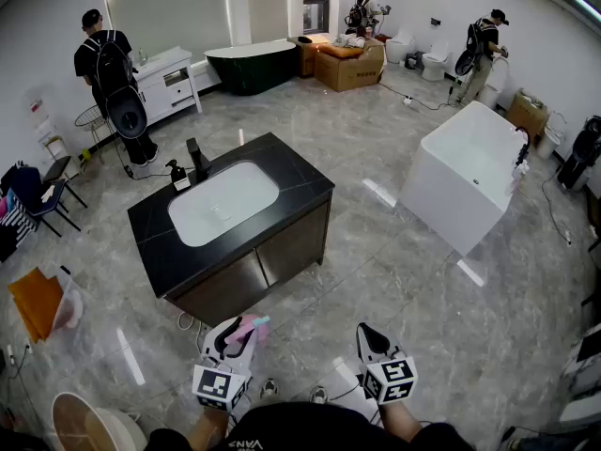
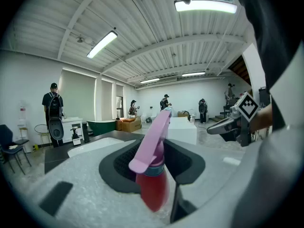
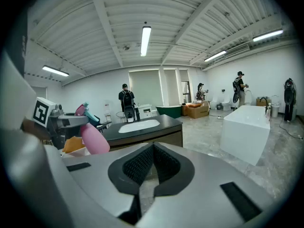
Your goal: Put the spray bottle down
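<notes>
A pink spray bottle (image 1: 248, 331) with a pink trigger head and a teal tip is held in my left gripper (image 1: 232, 338), low in the head view, in front of the sink cabinet. In the left gripper view its reddish body (image 2: 154, 186) sits between the black pads (image 2: 116, 167), trigger pointing forward, and the left gripper (image 2: 154, 161) is shut on it. My right gripper (image 1: 369, 340) hovers beside it over the floor. Its jaws (image 3: 153, 148) meet with nothing between them. The right gripper view shows the spray bottle (image 3: 93, 139) to its left.
A black-topped vanity (image 1: 300, 181) with a white basin, a faucet (image 1: 197, 158) and a soap bottle (image 1: 177, 175) stands just ahead. A white bathtub (image 1: 470, 172) is to the right. An orange bag (image 1: 38, 299) lies on the floor at left. Several people work along the far walls.
</notes>
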`<control>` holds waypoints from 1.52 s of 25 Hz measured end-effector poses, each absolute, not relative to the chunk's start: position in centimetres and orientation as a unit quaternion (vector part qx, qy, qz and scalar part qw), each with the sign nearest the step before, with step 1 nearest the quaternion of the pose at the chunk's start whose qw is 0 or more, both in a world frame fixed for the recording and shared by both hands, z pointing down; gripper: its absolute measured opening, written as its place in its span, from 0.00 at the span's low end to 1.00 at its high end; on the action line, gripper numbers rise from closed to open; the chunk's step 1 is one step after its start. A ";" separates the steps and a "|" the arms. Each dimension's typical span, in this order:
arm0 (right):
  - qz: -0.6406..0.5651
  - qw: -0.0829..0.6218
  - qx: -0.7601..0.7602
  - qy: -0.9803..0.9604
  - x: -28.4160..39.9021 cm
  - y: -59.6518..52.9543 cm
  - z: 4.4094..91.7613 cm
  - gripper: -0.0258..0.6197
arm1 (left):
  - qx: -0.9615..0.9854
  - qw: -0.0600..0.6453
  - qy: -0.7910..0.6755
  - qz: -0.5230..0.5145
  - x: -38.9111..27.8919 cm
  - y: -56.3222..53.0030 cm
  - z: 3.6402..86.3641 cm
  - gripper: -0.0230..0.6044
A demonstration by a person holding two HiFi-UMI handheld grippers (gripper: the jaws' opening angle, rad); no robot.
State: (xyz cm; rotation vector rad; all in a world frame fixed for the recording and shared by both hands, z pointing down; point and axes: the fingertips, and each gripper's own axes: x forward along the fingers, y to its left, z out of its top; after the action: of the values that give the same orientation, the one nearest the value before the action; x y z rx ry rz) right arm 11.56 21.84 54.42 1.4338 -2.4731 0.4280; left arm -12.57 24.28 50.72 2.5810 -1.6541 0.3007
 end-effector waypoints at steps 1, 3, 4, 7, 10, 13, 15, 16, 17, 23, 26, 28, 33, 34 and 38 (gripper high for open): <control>0.148 0.121 0.495 -0.847 11.6 21.9 54.4 0.04 | 0.840 0.028 -0.533 0.098 -12.4 24.4 50.4 0.26; 0.150 0.106 0.501 -0.846 11.6 22.0 54.1 0.04 | 0.844 0.024 -0.527 0.098 -12.1 24.5 50.0 0.26; 0.150 0.095 0.503 -0.846 11.6 22.0 53.9 0.04 | 0.845 0.023 -0.526 0.098 -12.0 24.4 49.9 0.26; 0.152 0.073 0.503 -0.848 11.8 22.1 53.0 0.04 | 0.845 0.024 -0.526 0.092 -11.6 24.5 49.5 0.26; 0.151 0.076 0.492 -0.854 12.5 22.2 53.1 0.05 | 0.839 0.027 -0.536 0.086 -10.9 24.8 49.5 0.26; 0.152 0.084 0.476 -0.862 13.1 22.3 53.7 0.07 | 0.833 0.030 -0.546 0.080 -10.3 25.0 49.8 0.26; 0.151 0.087 0.470 -0.865 13.4 21.9 53.9 0.07 | 0.829 0.032 -0.553 0.077 -10.2 24.9 50.1 0.26; 0.150 0.087 0.469 -0.866 13.5 21.6 53.9 0.07 | 0.827 0.034 -0.556 0.075 -10.3 24.7 50.1 0.26; 0.149 0.087 0.469 -0.866 13.6 21.3 53.9 0.07 | 0.825 0.035 -0.559 0.073 -10.3 24.5 50.1 0.26; 0.145 0.081 0.465 -0.870 13.2 17.8 53.9 0.07 | 0.820 0.029 -0.568 0.067 -11.1 21.2 50.1 0.26; 0.145 0.080 0.472 -0.866 12.6 15.5 53.8 0.07 | 0.823 0.031 -0.563 0.067 -11.6 18.5 50.1 0.26; 0.145 0.081 0.478 -0.863 12.2 13.6 53.9 0.07 | 0.827 0.034 -0.558 0.067 -12.0 16.5 50.3 0.26; 0.142 0.079 0.489 -0.857 10.8 8.2 53.5 0.07 | 0.836 0.033 -0.544 0.063 -13.3 10.6 50.2 0.26; 0.142 0.079 0.491 -0.856 10.5 7.2 53.5 0.07 | 0.837 0.033 -0.542 0.062 -13.6 9.4 50.2 0.26; 0.141 0.075 0.498 -0.852 9.2 3.2 53.1 0.07 | 0.842 0.032 -0.534 0.063 -14.8 4.9 50.2 0.26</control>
State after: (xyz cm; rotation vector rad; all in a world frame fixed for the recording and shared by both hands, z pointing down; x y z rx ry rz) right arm 9.16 3.24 53.10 1.4949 -2.5575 0.4223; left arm -14.80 4.93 50.19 2.5948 -1.6451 0.1946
